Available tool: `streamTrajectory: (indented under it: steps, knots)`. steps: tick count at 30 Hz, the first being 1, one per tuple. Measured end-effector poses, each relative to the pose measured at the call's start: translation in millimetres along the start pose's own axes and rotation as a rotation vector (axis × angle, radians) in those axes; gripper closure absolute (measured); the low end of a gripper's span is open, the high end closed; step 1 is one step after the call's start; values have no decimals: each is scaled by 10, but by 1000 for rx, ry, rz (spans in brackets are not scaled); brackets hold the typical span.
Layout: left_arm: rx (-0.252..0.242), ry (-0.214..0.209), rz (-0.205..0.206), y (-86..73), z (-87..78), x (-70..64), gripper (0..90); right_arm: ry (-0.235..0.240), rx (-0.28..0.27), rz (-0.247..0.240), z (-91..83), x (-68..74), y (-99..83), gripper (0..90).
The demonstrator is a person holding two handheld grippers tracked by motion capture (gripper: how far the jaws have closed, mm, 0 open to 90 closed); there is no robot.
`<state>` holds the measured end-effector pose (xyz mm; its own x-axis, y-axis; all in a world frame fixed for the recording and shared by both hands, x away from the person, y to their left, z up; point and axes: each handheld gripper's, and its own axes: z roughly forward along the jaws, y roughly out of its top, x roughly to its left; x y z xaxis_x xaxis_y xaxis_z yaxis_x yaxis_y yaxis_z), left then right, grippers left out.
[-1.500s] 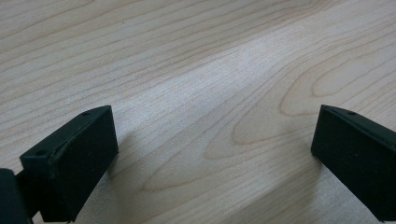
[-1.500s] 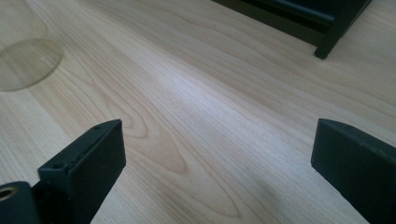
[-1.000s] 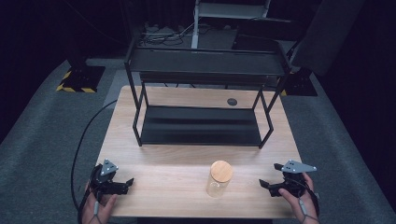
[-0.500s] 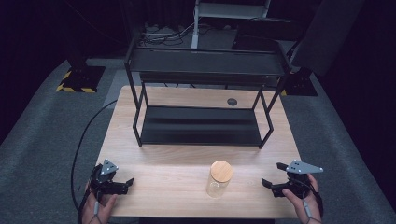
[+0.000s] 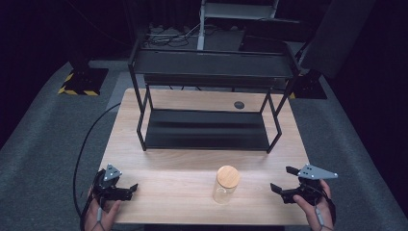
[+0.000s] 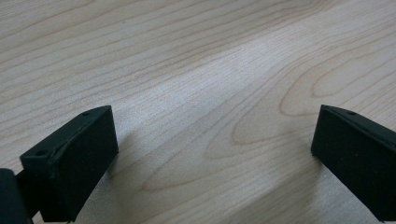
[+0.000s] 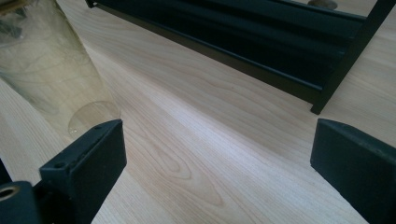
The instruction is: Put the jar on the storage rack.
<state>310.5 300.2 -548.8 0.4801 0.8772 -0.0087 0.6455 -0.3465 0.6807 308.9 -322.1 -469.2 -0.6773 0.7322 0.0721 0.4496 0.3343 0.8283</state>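
My fingers on the right gripper stand wide and hold nothing, and the left gripper is spread just as wide over bare table. The jar stands upright, lid on, in front of the rack, between my grippers and touched by neither. As I judge it, nothing is done yet: the grasp and whatever placing follows are all still ahead.

Black grippers, grey three-cornered plates, trailing black cables.
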Motion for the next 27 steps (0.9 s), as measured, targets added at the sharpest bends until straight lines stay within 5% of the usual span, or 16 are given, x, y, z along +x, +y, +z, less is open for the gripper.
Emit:
streamTrajectory:
  steps: [27]
  knots:
    - [1,0,1,0,-1,1,4,31,-61,-35,-187,265,289,35]
